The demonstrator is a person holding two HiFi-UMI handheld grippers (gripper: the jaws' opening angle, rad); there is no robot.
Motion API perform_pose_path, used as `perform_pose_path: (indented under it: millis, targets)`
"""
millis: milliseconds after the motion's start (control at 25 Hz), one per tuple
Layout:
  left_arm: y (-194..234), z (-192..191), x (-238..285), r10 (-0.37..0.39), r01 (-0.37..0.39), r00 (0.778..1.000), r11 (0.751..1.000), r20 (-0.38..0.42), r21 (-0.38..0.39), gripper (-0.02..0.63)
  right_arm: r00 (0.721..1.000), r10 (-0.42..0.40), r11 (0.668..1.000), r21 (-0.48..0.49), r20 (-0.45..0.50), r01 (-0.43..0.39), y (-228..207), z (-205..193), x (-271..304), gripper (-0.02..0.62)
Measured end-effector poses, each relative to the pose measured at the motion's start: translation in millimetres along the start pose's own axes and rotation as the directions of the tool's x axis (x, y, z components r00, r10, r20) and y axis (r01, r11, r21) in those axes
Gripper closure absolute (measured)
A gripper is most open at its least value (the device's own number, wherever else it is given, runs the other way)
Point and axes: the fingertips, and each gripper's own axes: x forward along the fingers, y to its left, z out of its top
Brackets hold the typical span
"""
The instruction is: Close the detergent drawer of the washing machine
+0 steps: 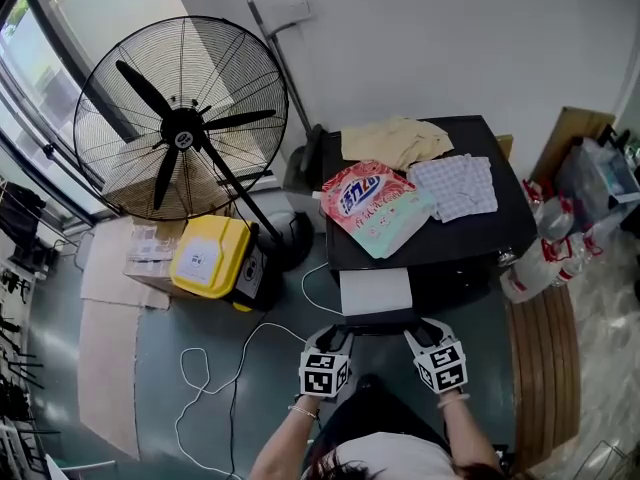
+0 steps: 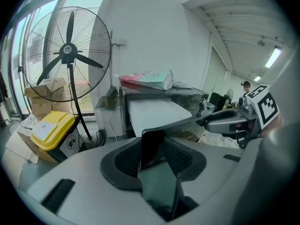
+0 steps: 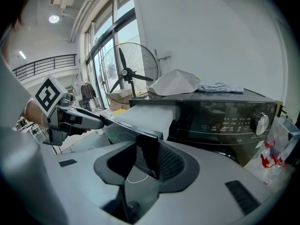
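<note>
The black washing machine (image 1: 470,238) has its white detergent drawer (image 1: 375,290) pulled out toward me. The drawer's black front panel (image 1: 378,318) spans between my two grippers. My left gripper (image 1: 338,336) is shut on the panel's left end (image 2: 152,146), which fills the gap between its pads. My right gripper (image 1: 418,330) is shut on the right end (image 3: 147,156) the same way. In the left gripper view the white drawer (image 2: 157,111) runs back into the machine and the right gripper (image 2: 229,121) shows beside it. The right gripper view shows the control panel (image 3: 229,118).
A detergent bag (image 1: 372,203), a beige garment (image 1: 395,140) and a checked cloth (image 1: 455,185) lie on the machine's top. A large floor fan (image 1: 180,118) and a yellow box (image 1: 210,256) stand at the left. A white cable (image 1: 220,368) trails on the floor. Plastic bags (image 1: 540,258) and a wooden bench (image 1: 545,358) are at the right.
</note>
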Motion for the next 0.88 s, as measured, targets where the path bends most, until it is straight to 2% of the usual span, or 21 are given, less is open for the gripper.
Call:
perform_pose_path:
  millis: [880]
  targets:
    - [18,26,26,-0.025,0.025,1.0,1.0,0.008,-0.012,0.448,0.998,-0.057,0.998,0.031,0.014,0.057,-20,23,26,0.428]
